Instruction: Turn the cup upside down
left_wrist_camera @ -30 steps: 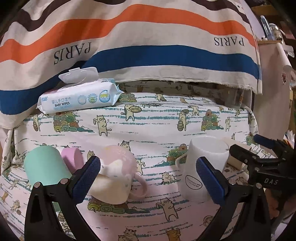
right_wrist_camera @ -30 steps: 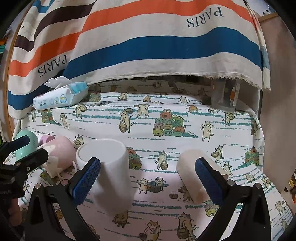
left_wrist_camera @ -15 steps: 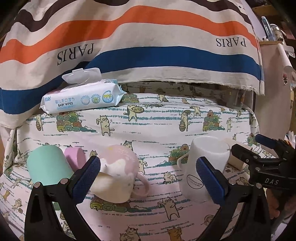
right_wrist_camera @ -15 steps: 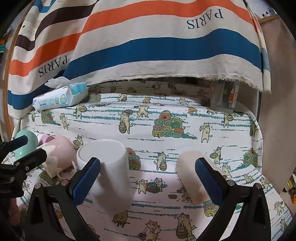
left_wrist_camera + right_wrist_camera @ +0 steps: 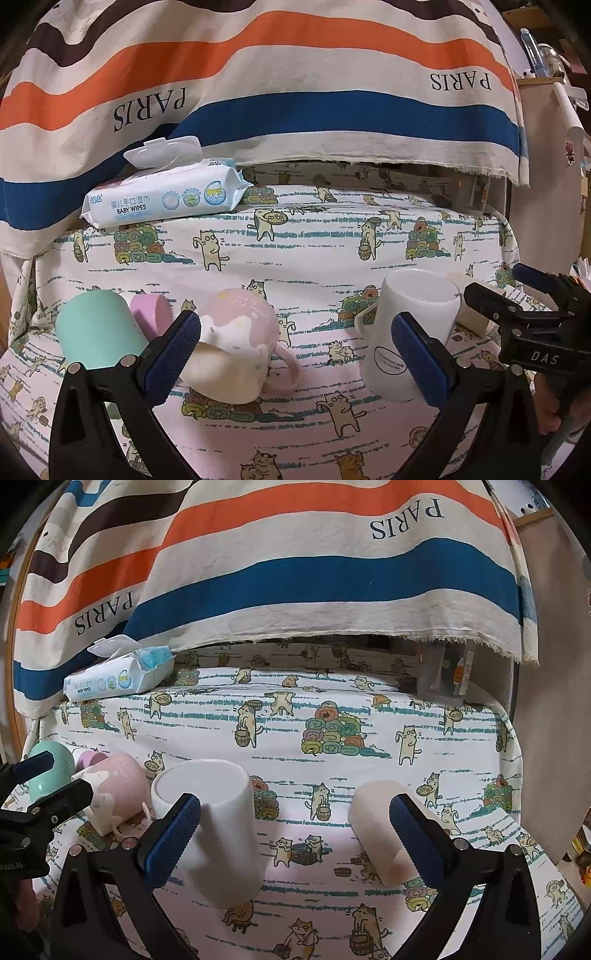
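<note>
White cup (image 5: 218, 830) stands inverted, lower centre-left of the right view, base up, plain glossy wall. Left tongs (image 5: 295, 354) and right tongs (image 5: 295, 834) both spread, gripping nothing.

surface: cat-print tablecloth (image 5: 303, 251) | 12 o'clock: striped "PARIS" cloth (image 5: 295, 74) hanging behind | 10 o'clock: pack of baby wipes (image 5: 162, 199) | light: dim, warm
</note>
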`<control>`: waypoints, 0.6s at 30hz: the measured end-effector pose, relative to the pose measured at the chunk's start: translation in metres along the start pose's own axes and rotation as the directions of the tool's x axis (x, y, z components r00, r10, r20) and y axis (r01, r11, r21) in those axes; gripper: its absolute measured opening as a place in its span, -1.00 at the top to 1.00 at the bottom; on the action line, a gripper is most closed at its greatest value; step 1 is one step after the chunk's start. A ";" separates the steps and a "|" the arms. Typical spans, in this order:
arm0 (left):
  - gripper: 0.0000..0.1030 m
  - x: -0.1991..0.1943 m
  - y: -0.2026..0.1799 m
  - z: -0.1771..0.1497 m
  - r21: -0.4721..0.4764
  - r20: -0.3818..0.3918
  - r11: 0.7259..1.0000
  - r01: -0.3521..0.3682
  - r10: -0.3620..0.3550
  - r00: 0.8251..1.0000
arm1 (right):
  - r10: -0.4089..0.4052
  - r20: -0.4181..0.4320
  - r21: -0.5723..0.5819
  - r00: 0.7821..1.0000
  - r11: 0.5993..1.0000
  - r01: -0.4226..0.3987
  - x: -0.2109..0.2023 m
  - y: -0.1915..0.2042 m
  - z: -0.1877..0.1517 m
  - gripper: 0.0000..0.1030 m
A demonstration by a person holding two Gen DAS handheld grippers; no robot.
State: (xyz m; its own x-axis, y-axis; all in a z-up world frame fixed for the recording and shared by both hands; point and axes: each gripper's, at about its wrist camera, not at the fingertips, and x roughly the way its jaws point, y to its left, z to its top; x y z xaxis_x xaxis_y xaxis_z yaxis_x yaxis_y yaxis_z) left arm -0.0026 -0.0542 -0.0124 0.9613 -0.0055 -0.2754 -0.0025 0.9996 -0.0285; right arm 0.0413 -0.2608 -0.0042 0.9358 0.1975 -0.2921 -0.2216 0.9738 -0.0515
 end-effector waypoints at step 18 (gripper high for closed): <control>-0.99 0.000 0.002 -0.001 0.001 0.002 1.000 -0.005 0.005 1.000 | -0.005 0.002 0.003 1.000 1.000 0.005 0.000 -0.002 0.000 -0.99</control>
State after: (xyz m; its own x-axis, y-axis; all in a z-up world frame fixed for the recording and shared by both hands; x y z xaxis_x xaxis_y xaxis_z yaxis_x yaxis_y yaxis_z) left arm -0.0031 -0.0523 -0.0129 0.9619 -0.0008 -0.2733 -0.0065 0.9996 -0.0261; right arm 0.0415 -0.2627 -0.0035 0.9376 0.1926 -0.2897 -0.2158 0.9752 -0.0501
